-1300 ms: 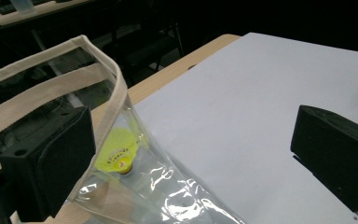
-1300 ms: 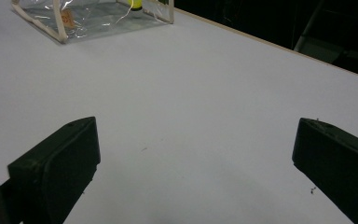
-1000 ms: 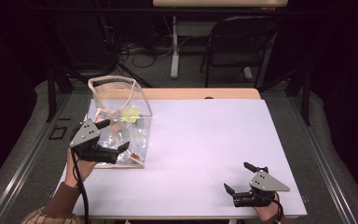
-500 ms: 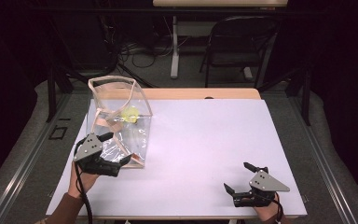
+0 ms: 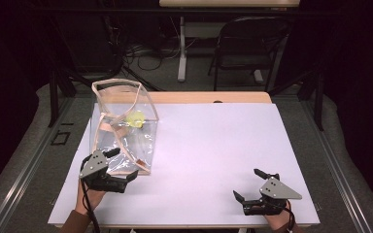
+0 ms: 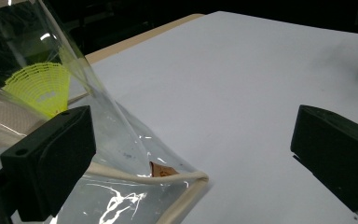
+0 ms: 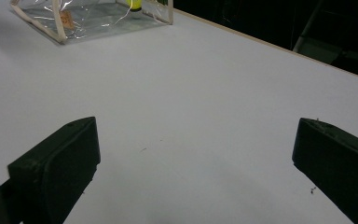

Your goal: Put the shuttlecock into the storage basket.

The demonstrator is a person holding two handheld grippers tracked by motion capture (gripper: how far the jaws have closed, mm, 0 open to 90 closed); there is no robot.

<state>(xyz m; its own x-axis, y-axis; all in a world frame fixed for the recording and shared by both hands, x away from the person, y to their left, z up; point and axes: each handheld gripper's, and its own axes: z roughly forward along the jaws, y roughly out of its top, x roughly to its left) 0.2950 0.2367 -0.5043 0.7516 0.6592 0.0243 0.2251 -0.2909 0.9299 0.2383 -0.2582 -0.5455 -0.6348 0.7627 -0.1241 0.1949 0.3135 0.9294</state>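
A clear plastic bag [image 5: 121, 131] with cream trim stands on the left of the white table [image 5: 213, 145], its mouth up. Inside it lies a yellow shuttlecock [image 5: 136, 118], seen close through the plastic as a yellow shuttlecock [image 6: 42, 86]. My left gripper [image 5: 122, 165] is open at the bag's near bottom corner, its jaws wide with the bag's corner [image 6: 168, 186] low between them, not clamped. My right gripper [image 5: 255, 184] rests open near the table's front right, nothing between its jaws. Far off in the right gripper view the bag [image 7: 93, 14] sits at the top left.
A wooden table edge [image 5: 209, 97] runs behind the white surface. Beyond it stand a dark chair [image 5: 252, 48], a table leg [image 5: 181, 53] and cables on the floor. White surface stretches between the bag and my right gripper.
My left gripper has drawn back toward the table's front edge, from beside the bag's side to its near bottom corner. The right gripper has stayed put.
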